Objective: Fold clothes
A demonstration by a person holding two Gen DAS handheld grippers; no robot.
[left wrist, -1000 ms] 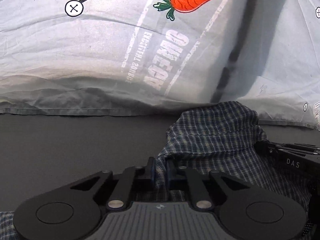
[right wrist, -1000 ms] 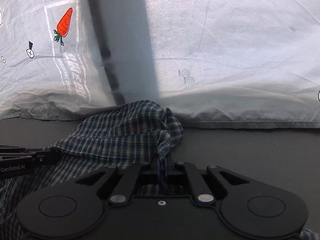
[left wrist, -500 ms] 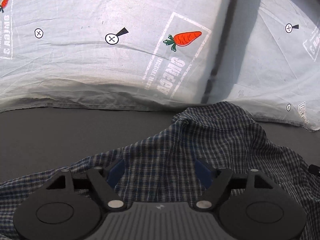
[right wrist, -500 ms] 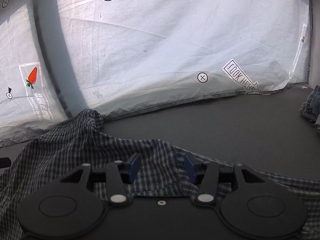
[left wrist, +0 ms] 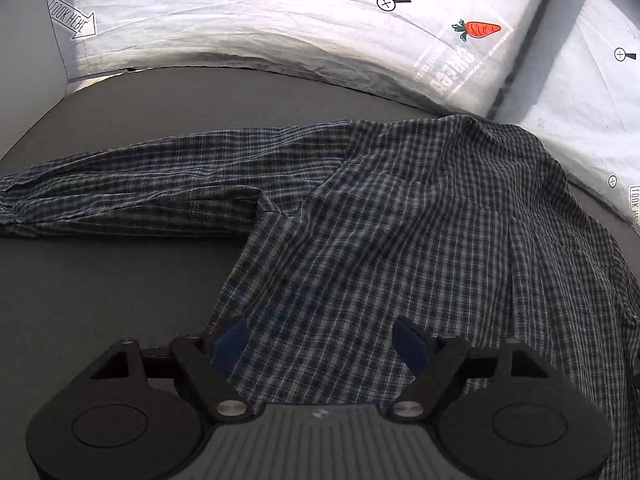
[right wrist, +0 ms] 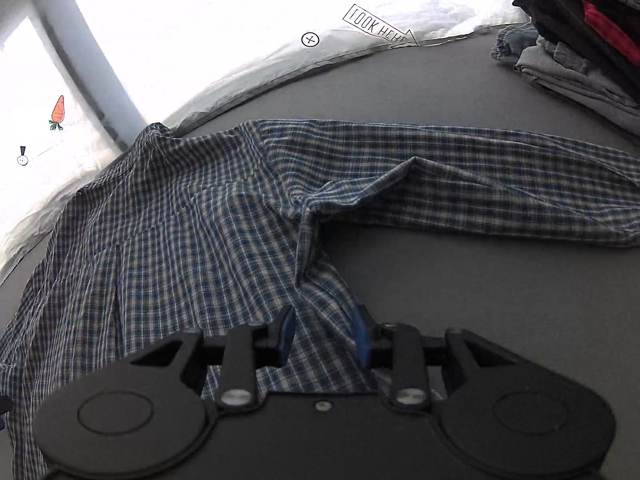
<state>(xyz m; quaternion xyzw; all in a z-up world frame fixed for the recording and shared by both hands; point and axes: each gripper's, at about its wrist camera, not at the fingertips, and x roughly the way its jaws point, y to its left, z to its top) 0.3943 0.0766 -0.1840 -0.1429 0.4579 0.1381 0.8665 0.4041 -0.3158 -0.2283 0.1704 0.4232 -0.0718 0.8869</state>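
My left gripper [left wrist: 320, 340] tilts downward, jaws opening wide; my right gripper [right wrist: 324, 336] tilts downward, jaws partly apart.

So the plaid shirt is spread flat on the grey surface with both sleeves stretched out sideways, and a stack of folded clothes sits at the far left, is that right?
Not quite: the stack of folded clothes sits at the far right, as the right wrist view shows. The rest holds: the plaid shirt lies spread on the grey surface with both sleeves stretched out sideways.
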